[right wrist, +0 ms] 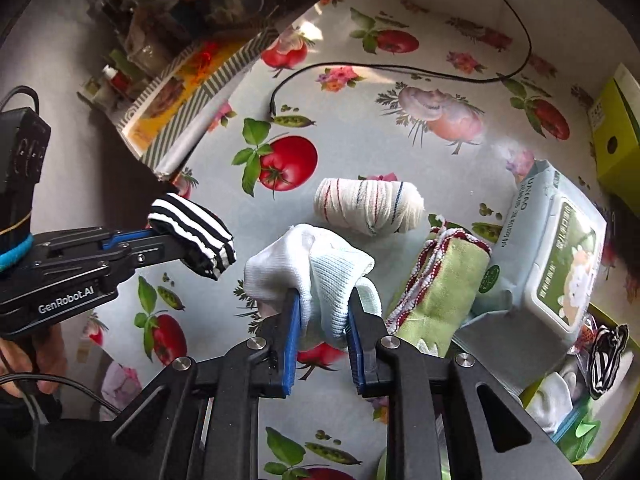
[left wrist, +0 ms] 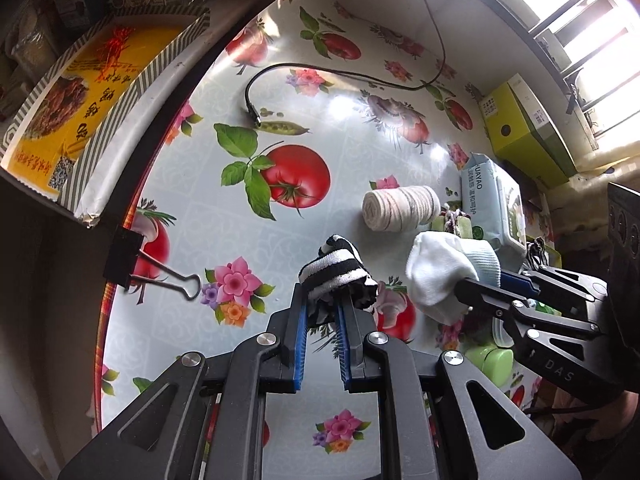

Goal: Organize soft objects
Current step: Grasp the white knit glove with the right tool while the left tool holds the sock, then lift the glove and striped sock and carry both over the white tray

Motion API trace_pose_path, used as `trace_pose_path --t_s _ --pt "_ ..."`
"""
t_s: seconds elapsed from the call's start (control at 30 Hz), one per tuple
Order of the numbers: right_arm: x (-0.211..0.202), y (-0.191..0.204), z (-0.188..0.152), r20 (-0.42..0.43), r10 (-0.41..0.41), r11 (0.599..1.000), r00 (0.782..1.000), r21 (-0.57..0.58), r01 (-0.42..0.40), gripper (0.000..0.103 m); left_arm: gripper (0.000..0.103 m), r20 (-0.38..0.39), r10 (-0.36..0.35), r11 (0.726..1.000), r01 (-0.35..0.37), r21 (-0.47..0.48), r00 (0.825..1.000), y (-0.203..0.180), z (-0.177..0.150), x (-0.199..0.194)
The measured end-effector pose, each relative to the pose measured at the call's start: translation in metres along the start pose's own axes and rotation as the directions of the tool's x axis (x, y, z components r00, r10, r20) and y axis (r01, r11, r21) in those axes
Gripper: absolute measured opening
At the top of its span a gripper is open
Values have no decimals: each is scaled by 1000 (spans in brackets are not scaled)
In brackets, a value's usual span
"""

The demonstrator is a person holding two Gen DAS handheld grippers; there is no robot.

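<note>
My left gripper [left wrist: 324,300] is shut on a black-and-white striped sock [left wrist: 336,268], bunched between its blue pads above the flowered tablecloth [left wrist: 280,92]. From the right wrist view the same gripper [right wrist: 176,240] comes in from the left, the striped sock [right wrist: 196,236] at its tips. My right gripper [right wrist: 324,296] is shut on a white sock [right wrist: 320,268], which bulges over both fingers. In the left wrist view the right gripper [left wrist: 466,284] enters from the right with the white sock [left wrist: 440,272].
A rolled striped cloth [right wrist: 368,206] lies just beyond the socks, with a folded green towel [right wrist: 440,280] and a wet-wipes pack [right wrist: 556,256] to its right. A bin [right wrist: 624,432] at lower right holds more socks. A black cable [left wrist: 320,70], binder clip [left wrist: 160,272] and yellow-green box [left wrist: 524,128] sit around.
</note>
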State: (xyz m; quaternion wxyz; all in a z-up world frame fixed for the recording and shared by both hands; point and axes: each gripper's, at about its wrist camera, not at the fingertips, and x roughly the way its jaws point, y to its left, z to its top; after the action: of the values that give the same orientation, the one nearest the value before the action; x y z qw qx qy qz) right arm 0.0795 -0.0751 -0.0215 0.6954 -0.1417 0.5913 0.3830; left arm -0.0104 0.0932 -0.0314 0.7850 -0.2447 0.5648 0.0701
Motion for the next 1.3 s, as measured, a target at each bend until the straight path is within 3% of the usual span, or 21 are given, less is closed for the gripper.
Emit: trace_pose_path --t_s 0.33,0.63,0.93,1.3 --pt "-60 -10 -18 120 17 997 993 78 -26 20 14 74 1 995 -8 97 997 -41 15 -27" --pt "-83 -20 -29 165 2 994 986 109 -21 20 14 108 2 985 -20 169 994 -69 19 -41" --pt "-98 -36 -45 199 -20 987 980 161 -12 20 14 90 -8 974 -13 228 996 -96 17 -37" --pt "-106 -74 -83 200 -51 959 978 283 -8 20 14 0 -65 941 61 334 998 -141 9 -17"
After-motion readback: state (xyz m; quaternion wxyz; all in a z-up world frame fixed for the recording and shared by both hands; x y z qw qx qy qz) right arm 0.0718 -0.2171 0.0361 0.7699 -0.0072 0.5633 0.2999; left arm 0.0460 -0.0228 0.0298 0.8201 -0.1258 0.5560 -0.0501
